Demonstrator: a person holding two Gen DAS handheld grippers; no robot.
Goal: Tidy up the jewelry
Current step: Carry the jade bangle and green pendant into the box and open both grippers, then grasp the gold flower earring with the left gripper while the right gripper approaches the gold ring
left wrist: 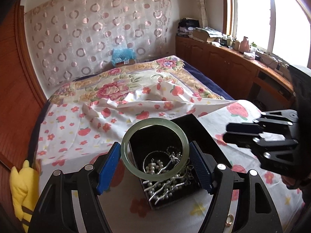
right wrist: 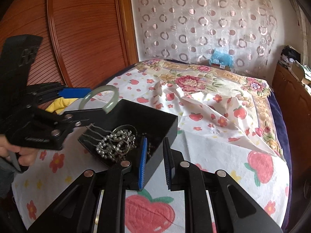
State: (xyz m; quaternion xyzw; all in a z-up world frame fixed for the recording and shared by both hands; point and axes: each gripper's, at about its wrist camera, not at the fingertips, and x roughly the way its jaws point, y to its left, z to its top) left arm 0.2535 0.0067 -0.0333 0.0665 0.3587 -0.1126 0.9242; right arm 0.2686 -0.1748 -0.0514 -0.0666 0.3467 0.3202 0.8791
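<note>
Holding the green jade bangle (left wrist: 154, 148) flat between its pads, the left gripper (left wrist: 155, 163) hangs right above the black jewelry box (left wrist: 194, 128), whose wall the right gripper (right wrist: 154, 163) pinches.

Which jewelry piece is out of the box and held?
The pale green bangle, clamped between the left gripper's jaws above the black box; the pearl strand and silver chains lie inside.
</note>
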